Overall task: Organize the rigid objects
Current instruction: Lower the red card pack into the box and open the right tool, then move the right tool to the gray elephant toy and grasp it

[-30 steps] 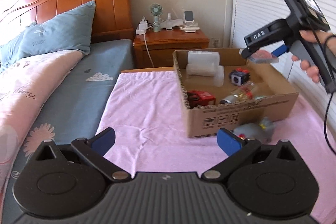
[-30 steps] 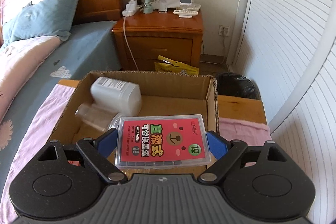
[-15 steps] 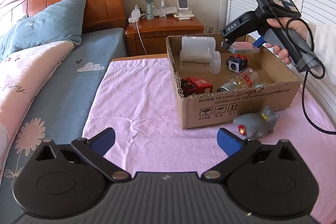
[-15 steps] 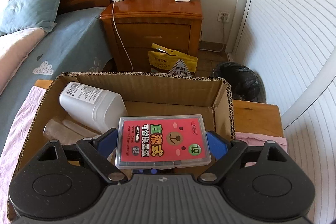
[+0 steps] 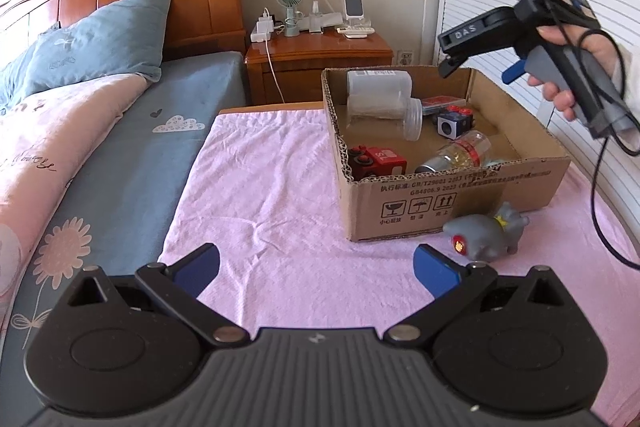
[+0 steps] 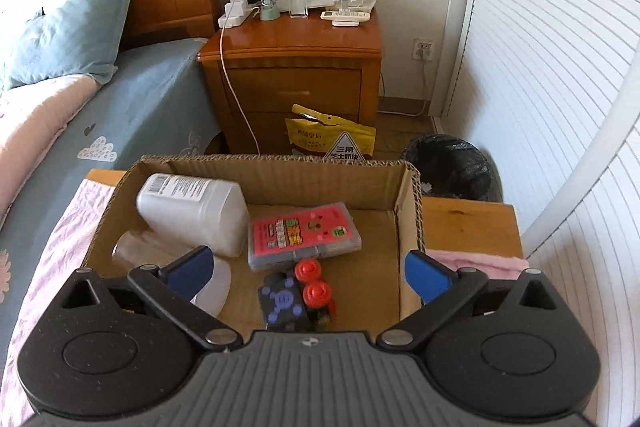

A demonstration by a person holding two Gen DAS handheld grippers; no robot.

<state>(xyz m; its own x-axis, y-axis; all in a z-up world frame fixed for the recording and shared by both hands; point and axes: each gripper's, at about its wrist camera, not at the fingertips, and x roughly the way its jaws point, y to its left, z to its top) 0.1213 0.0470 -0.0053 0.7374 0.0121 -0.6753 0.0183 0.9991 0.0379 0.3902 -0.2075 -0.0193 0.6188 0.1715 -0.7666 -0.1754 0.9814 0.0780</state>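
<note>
pink pen case (image 6: 305, 235) lies in the cardboard box (image 6: 410, 227), just ahead of the opening, empty right gripper (image 6: 306, 273).

table (image 6: 468, 223) | pink cloth (image 5: 280, 195) | on cloth: cardboard box (image 5: 460, 203), grey toy (image 5: 486, 233)

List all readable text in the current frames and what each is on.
"DAS": on the right claw, side of its body.
"GB/T29601 2013", "GB4806.9 2023": on the cardboard box front; the signs and small print below are too small to read.
Red card case: print blurred.
White bottle label: unreadable.
Yellow bag: too small.
</note>
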